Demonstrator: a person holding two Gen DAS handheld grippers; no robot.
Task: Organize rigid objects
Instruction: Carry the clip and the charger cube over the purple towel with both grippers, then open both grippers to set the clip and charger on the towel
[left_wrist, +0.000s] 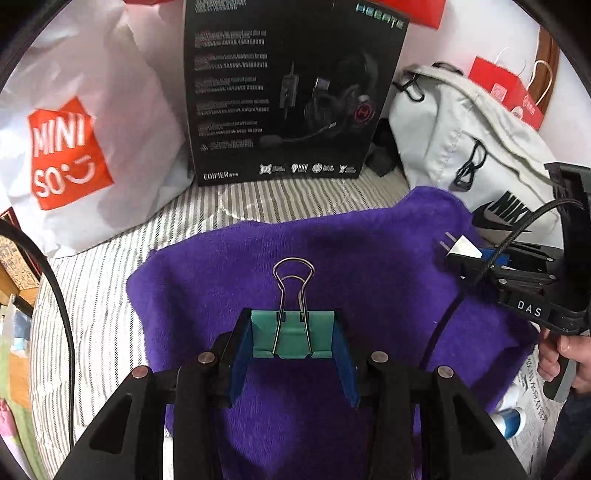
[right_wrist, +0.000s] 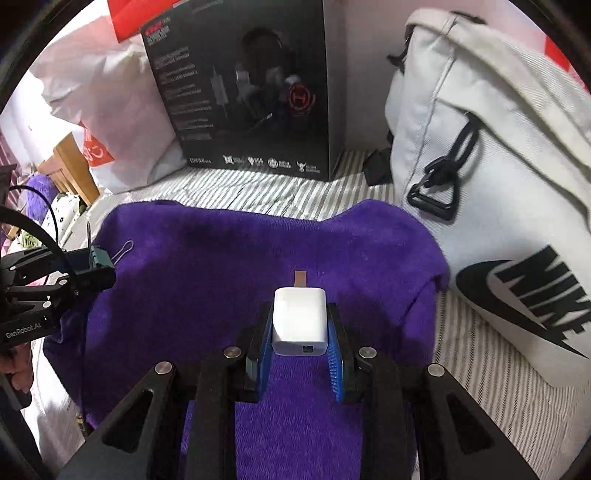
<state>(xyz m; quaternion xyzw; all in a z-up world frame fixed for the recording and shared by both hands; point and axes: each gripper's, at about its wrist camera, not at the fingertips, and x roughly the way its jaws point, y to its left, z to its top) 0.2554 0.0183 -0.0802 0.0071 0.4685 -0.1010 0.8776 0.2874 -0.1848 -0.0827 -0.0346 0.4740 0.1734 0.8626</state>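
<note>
1. At nine o'clock in the left wrist view, a white plastic shopping bag with an orange logo panel is slumping on a grey-and-white striped bedsheet.
2. At twelve o'clock, a tall black cardboard headset box is standing upright on the sheet.
3. Below it, a purple fleecy cloth is lying spread across the sheet.
4. At six o'clock, the left gripper is gripping a teal metal binder clip by its sides between blue pads, above the cloth; the clip's silver wire handles are pointing away toward twelve o'clock.
5. At two o'clock, a pale grey canvas backpack with a black logo is leaning beside the box, touching the cloth's far corner.
6. At three o'clock, the right gripper is reaching in over the cloth's right edge, clamped on a small white plastic plug-in charger whose two metal prongs are pointing toward nine o'clock.
7. In the right wrist view, the charger is sitting squarely between the right gripper's blue pads, near six o'clock, over the cloth.
8. There, the left gripper is showing at nine o'clock with the clip.
</note>
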